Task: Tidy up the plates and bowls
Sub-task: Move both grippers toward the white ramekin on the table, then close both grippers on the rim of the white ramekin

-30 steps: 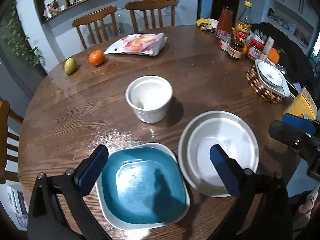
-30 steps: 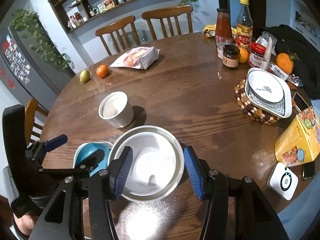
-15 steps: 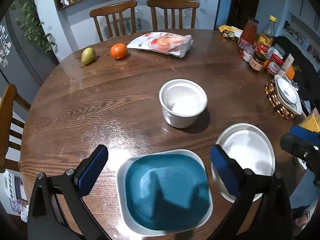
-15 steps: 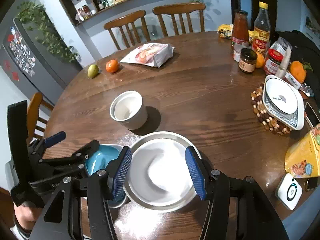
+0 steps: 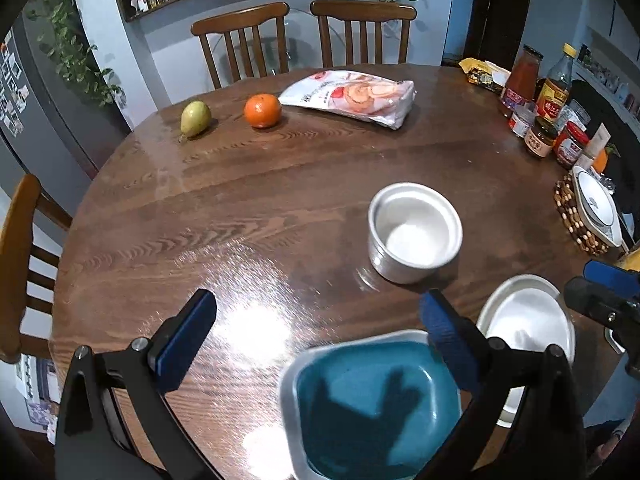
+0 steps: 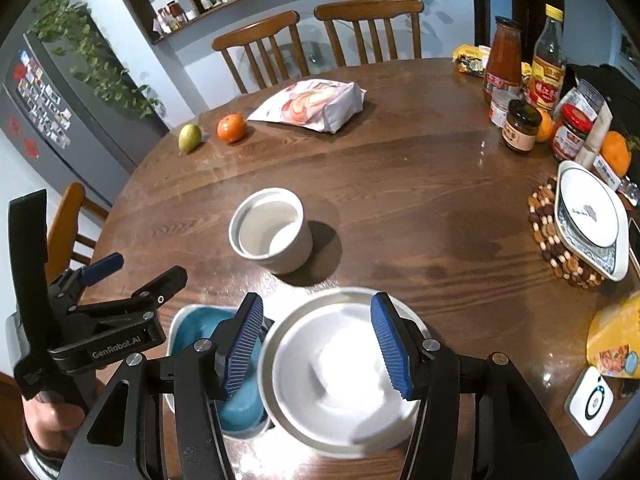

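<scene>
A square teal plate with a white rim (image 5: pixel 372 404) lies at the near table edge; it also shows in the right wrist view (image 6: pixel 200 332). A round white plate (image 6: pixel 340 372) lies to its right, also in the left wrist view (image 5: pixel 528 328). A white bowl (image 5: pixel 414 232) stands behind them, also in the right wrist view (image 6: pixel 270 228). My left gripper (image 5: pixel 312 328) is open and empty, above the table left of the teal plate. My right gripper (image 6: pixel 316 344) is open and empty over the round plate.
A pear (image 5: pixel 195 118), an orange (image 5: pixel 262 110) and a snack bag (image 5: pixel 352 96) lie at the far side. Bottles and jars (image 6: pixel 528 92) stand at the right. A dish on a beaded trivet (image 6: pixel 588 220) sits at the right edge. Chairs surround the table.
Both grippers have pulled back and swung left. The teal plate now sits right of the left gripper's centre. Plates and bowl have not moved on the table.
</scene>
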`<state>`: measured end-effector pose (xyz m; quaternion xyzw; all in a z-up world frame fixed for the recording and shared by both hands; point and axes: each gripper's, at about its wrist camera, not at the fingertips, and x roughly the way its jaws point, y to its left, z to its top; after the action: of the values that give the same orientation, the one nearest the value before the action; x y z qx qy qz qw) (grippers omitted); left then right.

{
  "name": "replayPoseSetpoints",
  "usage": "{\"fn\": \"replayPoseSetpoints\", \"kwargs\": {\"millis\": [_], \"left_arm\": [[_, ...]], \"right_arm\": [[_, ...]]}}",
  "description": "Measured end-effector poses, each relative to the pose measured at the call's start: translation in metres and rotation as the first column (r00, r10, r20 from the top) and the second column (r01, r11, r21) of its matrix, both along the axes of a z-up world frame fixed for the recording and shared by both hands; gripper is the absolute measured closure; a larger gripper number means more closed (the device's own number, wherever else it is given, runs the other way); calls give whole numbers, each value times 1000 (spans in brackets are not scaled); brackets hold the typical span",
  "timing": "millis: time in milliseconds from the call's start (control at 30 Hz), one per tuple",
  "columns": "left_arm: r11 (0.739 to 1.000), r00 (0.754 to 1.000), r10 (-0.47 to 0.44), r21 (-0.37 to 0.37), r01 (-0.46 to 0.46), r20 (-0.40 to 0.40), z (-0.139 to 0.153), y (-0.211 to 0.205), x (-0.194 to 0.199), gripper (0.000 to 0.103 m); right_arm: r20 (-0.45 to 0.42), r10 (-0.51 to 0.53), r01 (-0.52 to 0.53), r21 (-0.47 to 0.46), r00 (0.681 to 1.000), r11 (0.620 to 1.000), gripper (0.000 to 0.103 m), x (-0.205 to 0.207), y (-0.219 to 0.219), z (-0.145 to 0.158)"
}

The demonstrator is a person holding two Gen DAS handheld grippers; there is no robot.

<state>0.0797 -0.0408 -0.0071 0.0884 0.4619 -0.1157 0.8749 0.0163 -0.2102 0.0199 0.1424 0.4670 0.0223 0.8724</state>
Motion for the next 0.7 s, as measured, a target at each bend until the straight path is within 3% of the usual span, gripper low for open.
{"fn": "replayPoseSetpoints", "kwargs": {"millis": [400, 700], "left_arm": [[1000, 999, -21, -7, 21, 24, 20, 4, 38, 1], [997, 996, -80, 17, 80, -33, -8, -16, 60, 1]], "right_arm": [[10, 1, -2, 19, 1000, 1000, 46, 40, 7, 6], [-42, -14, 17, 74, 999, 997, 46, 81, 1, -10]]}}
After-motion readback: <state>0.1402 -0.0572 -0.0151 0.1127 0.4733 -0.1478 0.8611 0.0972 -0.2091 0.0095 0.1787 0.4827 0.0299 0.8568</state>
